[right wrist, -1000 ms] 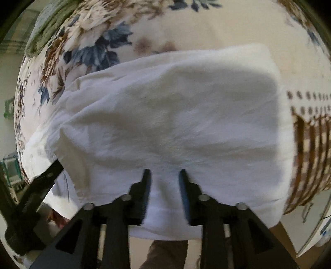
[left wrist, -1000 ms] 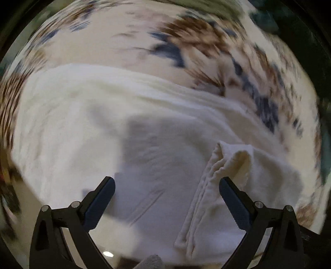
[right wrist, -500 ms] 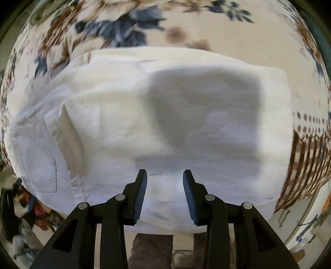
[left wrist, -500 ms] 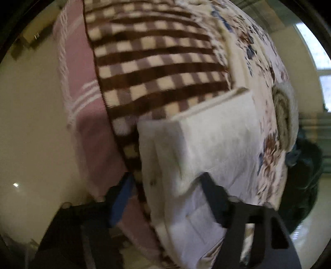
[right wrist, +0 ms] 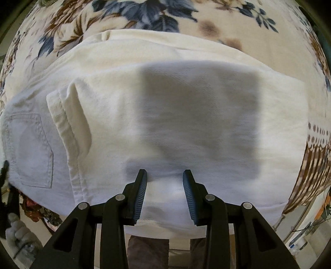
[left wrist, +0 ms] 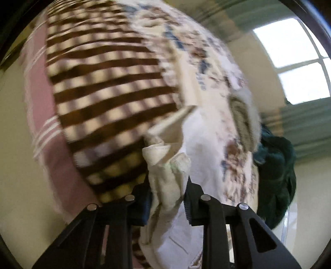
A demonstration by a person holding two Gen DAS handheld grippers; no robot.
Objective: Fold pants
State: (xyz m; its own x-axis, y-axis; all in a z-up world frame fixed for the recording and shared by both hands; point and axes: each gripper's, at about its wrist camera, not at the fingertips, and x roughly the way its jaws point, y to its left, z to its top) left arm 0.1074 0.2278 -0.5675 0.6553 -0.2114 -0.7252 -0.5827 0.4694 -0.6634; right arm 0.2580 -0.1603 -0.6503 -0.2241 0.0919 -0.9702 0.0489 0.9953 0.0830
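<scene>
The white pants [right wrist: 186,115] lie folded over on a floral bedspread [right wrist: 144,14], a back pocket [right wrist: 31,149] showing at the left. My right gripper [right wrist: 165,186] is open and empty, its jaws apart just over the near edge of the pants. In the left wrist view, my left gripper [left wrist: 167,198] is shut on a bunched end of the white pants [left wrist: 165,165] and holds it near the edge of the bed. The view is blurred by motion.
A brown checked blanket [left wrist: 99,87] and a pink cloth [left wrist: 41,115] hang over the bed's side. A dark green garment [left wrist: 275,165] and a rolled towel [left wrist: 242,120] lie at the right. A window [left wrist: 293,55] is behind. The bed's near edge is below my right gripper.
My left gripper swung from over the pants to the bed's end and closed on a bunch of the fabric. My right gripper opened a little wider and stayed put.
</scene>
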